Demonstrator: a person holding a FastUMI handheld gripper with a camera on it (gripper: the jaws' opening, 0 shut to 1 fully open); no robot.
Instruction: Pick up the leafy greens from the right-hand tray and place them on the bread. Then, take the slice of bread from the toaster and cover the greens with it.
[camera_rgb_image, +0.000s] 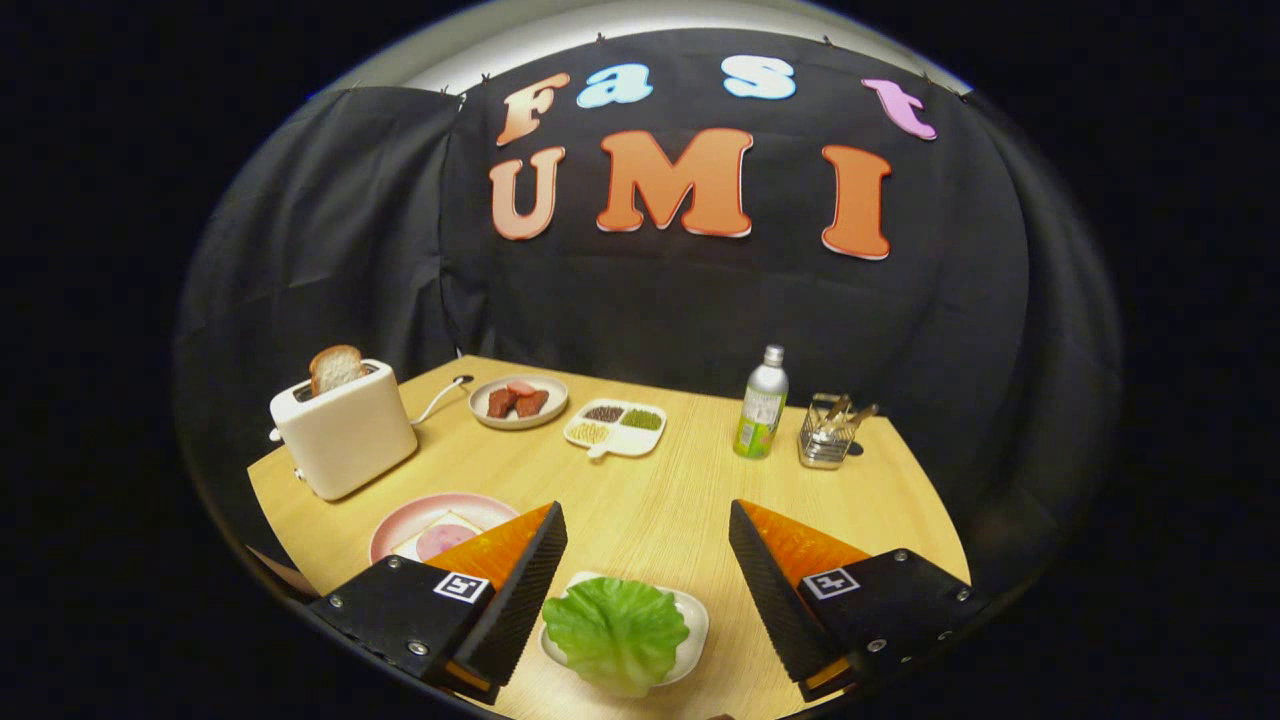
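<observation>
The gripper (648, 540) stood wide open over the leafy greens (615, 630), which lay flat in a white tray (694, 612). A bread slice (335, 368) stood upright in the toaster (345, 432); the pink plate (400, 522) seemingly held bread.

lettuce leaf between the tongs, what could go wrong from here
The tongs stand open with the lettuce leaf lying low in its white dish; a shallow close might pinch the dish rim or tear the leaf. On the pink plate, the bread already carries a ham slice, so a dropped leaf could slide off.
</observation>
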